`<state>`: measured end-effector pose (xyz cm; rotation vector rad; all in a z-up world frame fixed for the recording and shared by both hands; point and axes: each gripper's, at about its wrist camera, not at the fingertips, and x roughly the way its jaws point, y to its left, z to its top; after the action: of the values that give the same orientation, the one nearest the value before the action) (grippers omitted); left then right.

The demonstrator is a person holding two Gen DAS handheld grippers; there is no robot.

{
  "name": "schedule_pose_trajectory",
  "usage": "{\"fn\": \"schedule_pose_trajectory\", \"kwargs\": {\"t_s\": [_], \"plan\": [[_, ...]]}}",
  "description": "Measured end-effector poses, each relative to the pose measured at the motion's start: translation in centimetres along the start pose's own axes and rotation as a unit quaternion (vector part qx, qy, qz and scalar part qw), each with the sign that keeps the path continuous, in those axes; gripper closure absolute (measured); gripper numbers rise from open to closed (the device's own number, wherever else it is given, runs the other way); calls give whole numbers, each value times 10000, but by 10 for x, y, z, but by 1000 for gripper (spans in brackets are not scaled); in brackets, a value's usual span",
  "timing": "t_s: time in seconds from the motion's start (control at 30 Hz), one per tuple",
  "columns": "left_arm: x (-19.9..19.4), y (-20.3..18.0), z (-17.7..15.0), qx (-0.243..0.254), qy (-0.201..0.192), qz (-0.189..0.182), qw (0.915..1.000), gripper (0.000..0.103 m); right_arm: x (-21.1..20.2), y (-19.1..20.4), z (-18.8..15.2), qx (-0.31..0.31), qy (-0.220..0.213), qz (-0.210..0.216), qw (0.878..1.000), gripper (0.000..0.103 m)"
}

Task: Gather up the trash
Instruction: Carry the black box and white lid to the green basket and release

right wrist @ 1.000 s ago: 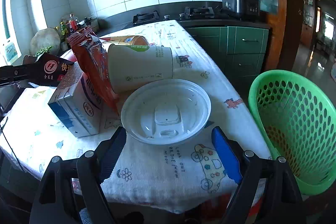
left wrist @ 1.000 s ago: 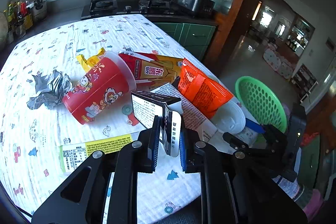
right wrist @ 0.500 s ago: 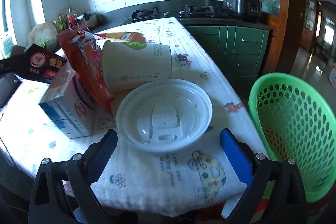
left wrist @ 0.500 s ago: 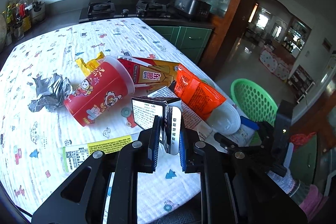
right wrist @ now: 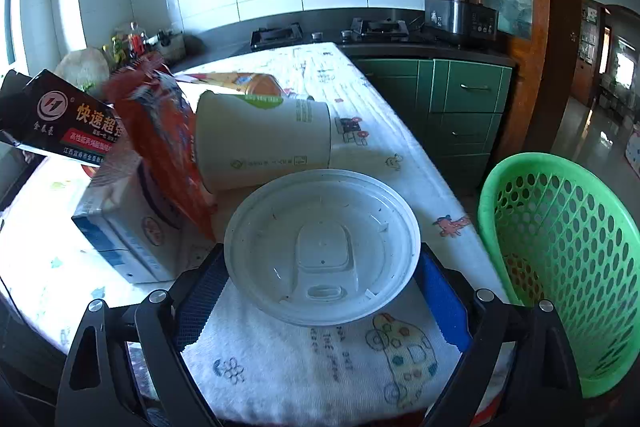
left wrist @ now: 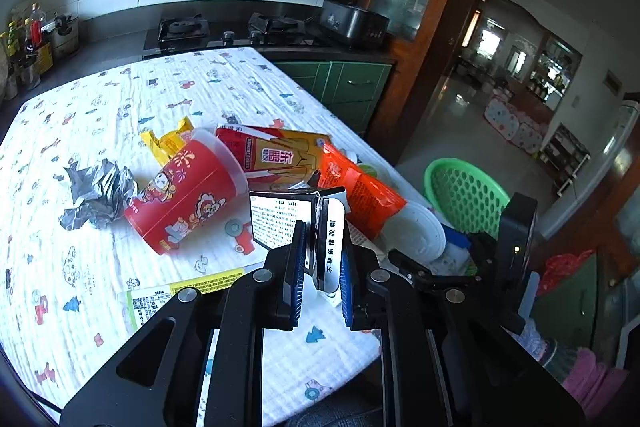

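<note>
Since the earlier frame, the white plastic lid [right wrist: 322, 247] sits deeper between the spread jaws of the right gripper [right wrist: 320, 291], whose jaws have just been closing a little; whether the blue pads touch its rim cannot be told. The lid lies flat on the tablecloth [right wrist: 304, 359] at the table's near edge, close to its right corner, and the green basket [right wrist: 560, 267] stands off that corner, beside the table.

The left gripper [left wrist: 322, 267] is pinched on a small dark box [left wrist: 296, 223], held up above the cloth. Only the left wrist view shows the red cup [left wrist: 188, 195] lying on its side, the crumpled foil [left wrist: 98, 193] left of it, and a yellow-green label [left wrist: 180, 297] flat near the front edge. Only the right wrist view shows the white paper cup [right wrist: 264, 143] on its side just behind the lid and the white carton [right wrist: 128, 227] to the lid's left. The orange snack bag [right wrist: 168, 143] appears in both.
</note>
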<state>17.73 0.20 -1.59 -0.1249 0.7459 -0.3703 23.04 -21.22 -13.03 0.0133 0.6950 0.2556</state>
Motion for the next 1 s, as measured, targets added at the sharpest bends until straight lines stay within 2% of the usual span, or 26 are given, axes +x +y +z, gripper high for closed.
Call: {"fn": "schedule_pose_trajectory", "kwargs": {"t_s": [0.23, 0.43, 0.53, 0.7, 0.8, 1.0], "plan": [[-22, -24, 12, 269, -273, -211, 9990, 89, -29, -5, 1, 139, -284, 74, 9995, 15], [-21, -52, 29, 467, -322, -644, 9963, 89, -56, -21, -2, 327, -530, -95, 9980, 15], [-8, -71, 38, 515, -263, -1041, 9929, 89, -64, -41, -6, 479, -544, -317, 9969, 15], [24, -108, 50, 674, -127, -1466, 9868, 89, -74, -84, -18, 834, -498, -803, 9920, 15], [40, -126, 54, 778, -86, -1561, 9846, 89, -78, -110, -26, 1071, -454, -1047, 9877, 15], [76, -154, 61, 805, 176, -2043, 9754, 89, -75, -151, -41, 1408, -283, -1420, 9794, 15]]}}
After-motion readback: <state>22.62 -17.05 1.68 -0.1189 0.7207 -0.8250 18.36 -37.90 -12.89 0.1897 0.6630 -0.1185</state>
